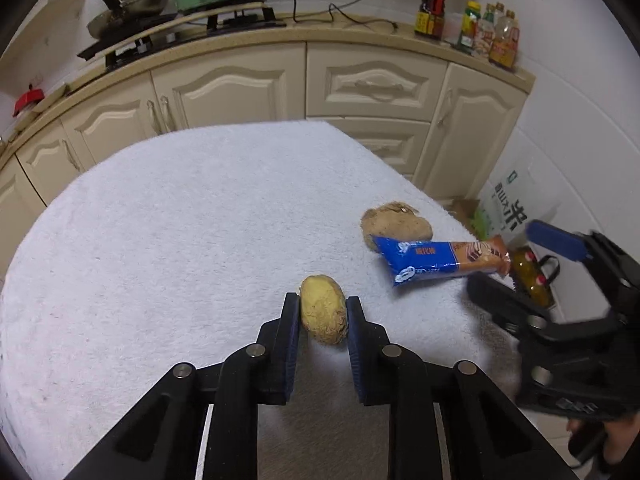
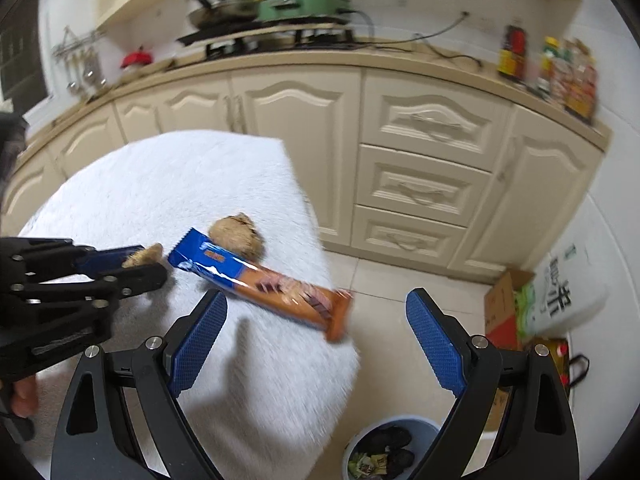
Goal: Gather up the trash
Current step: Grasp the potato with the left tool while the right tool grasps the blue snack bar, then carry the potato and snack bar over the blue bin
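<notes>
My left gripper (image 1: 323, 304) is shut on a small yellowish potato (image 1: 323, 308) resting on the white towel-covered table (image 1: 180, 220); it also shows in the right wrist view (image 2: 146, 262) with the potato (image 2: 145, 255) between its fingers. A blue and orange snack wrapper (image 1: 444, 260) lies at the table's right edge, overhanging it (image 2: 260, 280). A larger brown potato (image 1: 396, 224) lies just behind the wrapper (image 2: 238, 236). My right gripper (image 2: 316, 308) is wide open and empty, a short way in front of the wrapper; it also shows in the left wrist view (image 1: 520, 260).
A grey bin (image 2: 390, 452) with scraps stands on the floor below the table's right edge. Cream cabinets (image 1: 248, 88) run behind, with a stove, pan and bottles on the counter. A cardboard box (image 2: 506, 308) and a rice sack (image 2: 572, 292) stand on the floor at right.
</notes>
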`<state>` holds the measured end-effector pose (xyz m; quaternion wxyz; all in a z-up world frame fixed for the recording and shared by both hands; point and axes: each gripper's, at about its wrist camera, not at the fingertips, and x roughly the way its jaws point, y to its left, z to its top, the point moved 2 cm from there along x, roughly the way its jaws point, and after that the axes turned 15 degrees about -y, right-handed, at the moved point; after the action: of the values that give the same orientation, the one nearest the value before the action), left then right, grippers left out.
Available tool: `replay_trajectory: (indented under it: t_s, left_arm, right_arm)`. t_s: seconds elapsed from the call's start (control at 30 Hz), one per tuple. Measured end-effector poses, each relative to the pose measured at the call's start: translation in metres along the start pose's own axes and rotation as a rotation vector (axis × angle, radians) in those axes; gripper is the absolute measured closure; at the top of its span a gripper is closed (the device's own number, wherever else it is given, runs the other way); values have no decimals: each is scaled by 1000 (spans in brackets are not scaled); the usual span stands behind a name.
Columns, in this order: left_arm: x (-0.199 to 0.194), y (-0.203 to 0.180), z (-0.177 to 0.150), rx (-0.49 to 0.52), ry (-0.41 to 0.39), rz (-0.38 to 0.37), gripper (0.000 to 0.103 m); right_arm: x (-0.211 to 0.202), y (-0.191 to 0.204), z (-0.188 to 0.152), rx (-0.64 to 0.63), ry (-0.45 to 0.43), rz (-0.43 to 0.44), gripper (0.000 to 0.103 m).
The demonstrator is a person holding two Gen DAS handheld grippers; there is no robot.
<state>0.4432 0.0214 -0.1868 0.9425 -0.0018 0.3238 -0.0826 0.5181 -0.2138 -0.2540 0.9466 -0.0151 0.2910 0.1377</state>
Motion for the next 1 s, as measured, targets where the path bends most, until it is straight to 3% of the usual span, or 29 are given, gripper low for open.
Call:
replay_trajectory:
  t_s: [0.27, 0.33, 0.4, 0.57, 0.67, 0.73, 1.0]
  left_arm:
    - [-36, 23, -15, -31, -27, 19, 84]
    - [-39, 24, -18, -41, -18, 16, 84]
    - [-42, 24, -21, -46, -12, 14, 84]
    - [-47, 22, -18, -51, -12, -2, 84]
    - [-51, 22, -17, -61, -15, -12, 84]
    - [-56, 23, -18, -67, -15, -19, 84]
    - [-93, 8, -21, -53, -48, -28, 84]
  right_arm:
    - [24, 25, 4, -147, 2, 37, 12]
    - [29, 32, 3, -168, 14, 57, 21]
    - [33, 36, 0, -158, 42, 98, 48]
    - [26, 40, -1, -148, 49, 83, 72]
    - [11, 40, -1, -123, 30, 83, 75]
    - [1, 41, 0, -93, 26, 106, 83]
    - [-46, 51, 1, -31, -27, 139, 84]
